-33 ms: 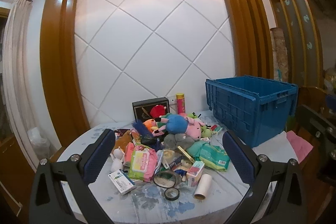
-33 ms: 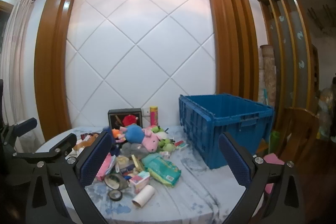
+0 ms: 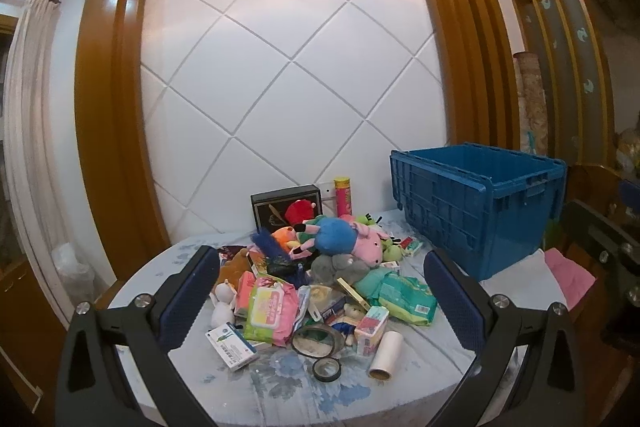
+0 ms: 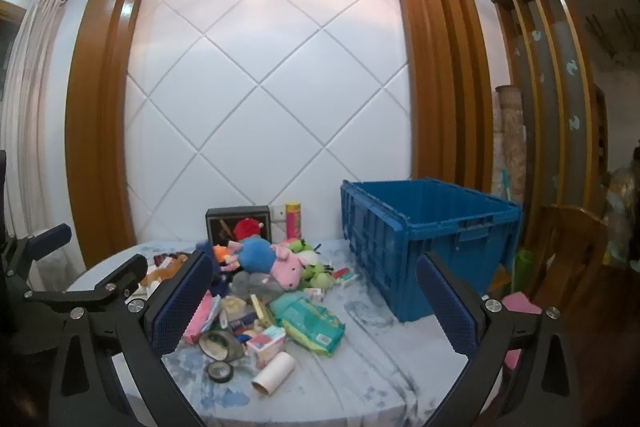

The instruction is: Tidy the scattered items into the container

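Observation:
A pile of scattered items lies on the round, blue-patterned table (image 3: 280,397): a blue-and-pink plush pig (image 3: 344,235) (image 4: 266,255), a pink wipes pack (image 3: 268,307), a green pack (image 3: 406,297) (image 4: 314,321), tape rolls (image 3: 318,341) (image 4: 220,371), a white paper roll (image 3: 386,355) (image 4: 274,373) and a small white box (image 3: 231,345). The empty blue crate (image 3: 480,211) (image 4: 420,235) stands to the right of the pile. My left gripper (image 3: 322,297) hovers open in front of the pile, holding nothing. My right gripper (image 4: 316,301) is open too, with the left gripper (image 4: 90,253) beside it.
A black box (image 3: 286,205) and a yellow-red tube (image 3: 343,195) stand against the white panelled wall behind the pile. A pink cloth (image 3: 572,275) lies right of the crate. A wooden chair (image 4: 568,247) stands at the right, and a curtain (image 3: 28,147) hangs at the left.

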Demonstrator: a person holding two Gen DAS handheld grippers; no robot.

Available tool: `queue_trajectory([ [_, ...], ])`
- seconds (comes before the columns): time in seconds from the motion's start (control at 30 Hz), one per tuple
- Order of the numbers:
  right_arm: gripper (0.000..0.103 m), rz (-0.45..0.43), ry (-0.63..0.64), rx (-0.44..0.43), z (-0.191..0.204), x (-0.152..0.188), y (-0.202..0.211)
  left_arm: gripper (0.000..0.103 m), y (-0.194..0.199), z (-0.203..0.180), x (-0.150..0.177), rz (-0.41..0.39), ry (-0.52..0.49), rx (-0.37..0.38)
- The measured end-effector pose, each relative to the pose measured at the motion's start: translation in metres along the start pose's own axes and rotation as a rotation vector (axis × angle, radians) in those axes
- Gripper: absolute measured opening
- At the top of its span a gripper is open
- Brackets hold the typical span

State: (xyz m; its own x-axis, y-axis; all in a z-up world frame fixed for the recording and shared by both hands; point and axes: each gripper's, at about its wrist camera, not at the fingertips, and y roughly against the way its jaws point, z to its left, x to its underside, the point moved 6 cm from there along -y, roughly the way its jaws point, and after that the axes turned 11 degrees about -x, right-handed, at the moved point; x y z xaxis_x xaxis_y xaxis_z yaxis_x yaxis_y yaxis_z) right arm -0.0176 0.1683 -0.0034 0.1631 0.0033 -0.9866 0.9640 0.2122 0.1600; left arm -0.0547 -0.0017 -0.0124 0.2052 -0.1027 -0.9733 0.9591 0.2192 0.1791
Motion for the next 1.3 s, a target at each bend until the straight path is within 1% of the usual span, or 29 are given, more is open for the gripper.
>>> queue_trajectory([
  [0.13,0.103,0.004,0.0,0.013,-0.003,0.001,0.0,0.103,0.009,0.003,0.001,-0.027,0.016,-0.016],
  [0.23,0.103,0.007,0.0,0.022,-0.005,0.002,0.0,0.103,0.001,0.003,0.003,0.024,0.023,0.001],
  [0.33,0.103,0.012,-0.003,0.031,-0.006,0.004,-0.002,0.103,-0.005,0.001,0.008,0.039,0.011,0.002],
  [0.5,0.103,0.046,-0.032,0.053,-0.021,0.014,-0.001,0.103,-0.003,0.003,0.009,0.039,0.0,-0.013],
  [0.67,0.103,0.079,-0.059,0.066,-0.03,0.019,-0.006,0.103,-0.002,0.001,0.014,0.045,-0.008,-0.012],
  [1.07,0.103,0.063,-0.054,0.092,-0.042,-0.002,-0.002,0.103,0.005,-0.008,0.01,0.015,-0.015,0.002],
  [1.3,0.103,0.064,-0.056,0.086,-0.05,-0.009,-0.01,0.103,0.004,-0.008,0.01,0.014,-0.011,0.001],
])
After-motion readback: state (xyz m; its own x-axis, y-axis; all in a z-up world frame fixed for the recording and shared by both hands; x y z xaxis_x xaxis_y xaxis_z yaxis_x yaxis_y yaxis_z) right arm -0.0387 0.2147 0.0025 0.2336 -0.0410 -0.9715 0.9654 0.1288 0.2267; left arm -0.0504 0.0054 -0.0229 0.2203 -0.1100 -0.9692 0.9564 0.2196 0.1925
